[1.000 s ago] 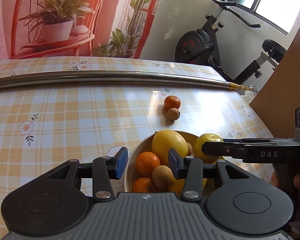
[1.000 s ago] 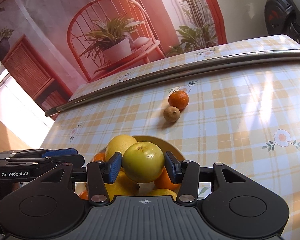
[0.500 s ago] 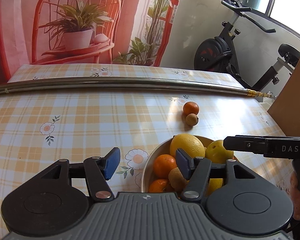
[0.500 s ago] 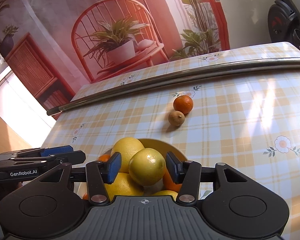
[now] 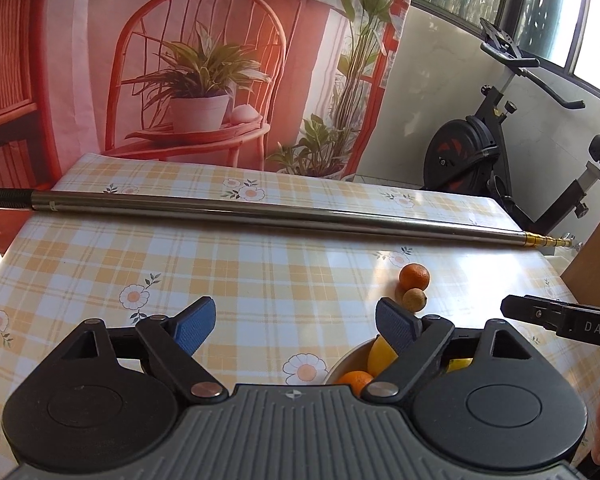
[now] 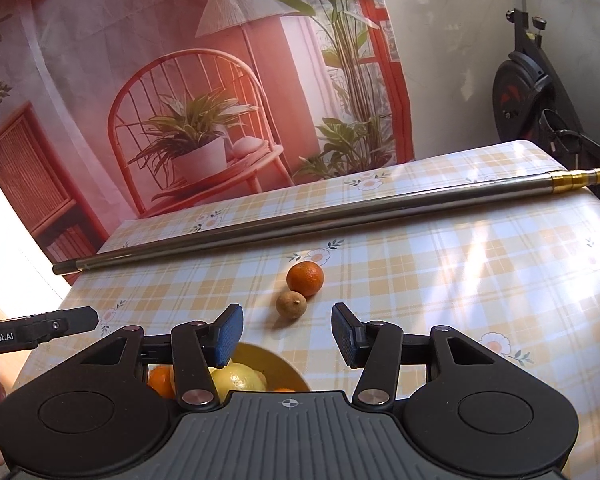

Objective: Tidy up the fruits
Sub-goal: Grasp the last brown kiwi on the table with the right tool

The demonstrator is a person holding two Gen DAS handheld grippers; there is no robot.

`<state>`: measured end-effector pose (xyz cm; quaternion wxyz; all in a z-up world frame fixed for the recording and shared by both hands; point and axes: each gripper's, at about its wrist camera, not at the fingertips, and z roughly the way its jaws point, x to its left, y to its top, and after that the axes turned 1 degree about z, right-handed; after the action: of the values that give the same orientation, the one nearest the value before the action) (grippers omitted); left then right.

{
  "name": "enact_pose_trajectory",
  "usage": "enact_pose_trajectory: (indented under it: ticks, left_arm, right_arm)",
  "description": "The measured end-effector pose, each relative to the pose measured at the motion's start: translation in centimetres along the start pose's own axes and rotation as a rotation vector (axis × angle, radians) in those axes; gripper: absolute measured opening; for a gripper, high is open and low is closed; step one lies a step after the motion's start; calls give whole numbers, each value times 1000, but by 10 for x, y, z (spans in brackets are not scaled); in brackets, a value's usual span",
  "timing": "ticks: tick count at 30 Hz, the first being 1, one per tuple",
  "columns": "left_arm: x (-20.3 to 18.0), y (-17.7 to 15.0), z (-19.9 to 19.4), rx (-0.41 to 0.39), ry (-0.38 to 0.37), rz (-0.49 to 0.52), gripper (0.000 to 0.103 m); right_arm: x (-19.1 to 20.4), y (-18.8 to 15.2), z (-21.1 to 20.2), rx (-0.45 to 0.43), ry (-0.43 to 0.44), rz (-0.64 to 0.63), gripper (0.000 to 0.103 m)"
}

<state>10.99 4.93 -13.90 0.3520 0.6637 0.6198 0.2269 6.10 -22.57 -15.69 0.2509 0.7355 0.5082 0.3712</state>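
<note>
The left tongs (image 5: pixel 295 325) are opening, their ribbed blue pads spreading over bare glossy checked oilcloth on the table (image 5: pixel 260 280), pinching nothing. The right tongs (image 6: pixel 287 335) are standing apart, empty. A round bowl (image 6: pixel 276 364) of smooth yellow and orange fruits near the table's near edge is lying mostly hidden behind both tools. A dimpled tangerine (image 6: pixel 305 278) is touching a small brown fruit (image 6: pixel 291 303) mid-table, before a long steel pole (image 5: pixel 260 212).

bowl (image 5: pixel 346 364) mostly hidden behind gripper body, its fruits (image 6: pixel 236 380) partly hidden

"DAS" on right tool (image 5: pixel 560 322); "nRobot.AI", cut off, on left tool (image 6: pixel 40 330).
</note>
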Motion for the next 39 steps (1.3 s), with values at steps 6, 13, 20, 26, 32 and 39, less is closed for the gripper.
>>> enact_pose_trajectory:
  ticks: [6, 13, 20, 26, 32, 39]
  left_arm:
    - [1, 9, 2, -11, 18, -4, 90]
    - [-4, 10, 5, -36, 36, 56, 90]
    - [0, 16, 7, -45, 29, 22, 90]
    - [0, 15, 11, -36, 49, 26, 90]
    - [0, 17, 18, -7, 37, 37, 89]
    - [-2, 15, 21, 5, 23, 47, 89]
  right_arm:
    - [1, 7, 14, 3, -6, -67, 47]
    - [-4, 18, 42, 24, 41, -58, 46]
    - [-4, 26, 92, 144, 58, -71, 43]
    - [-3, 26, 121, 212, 37, -55, 41]
    - [-5, 24, 139, 260, 37, -16, 35]
    - [-4, 22, 145, 276, 40, -11, 27]
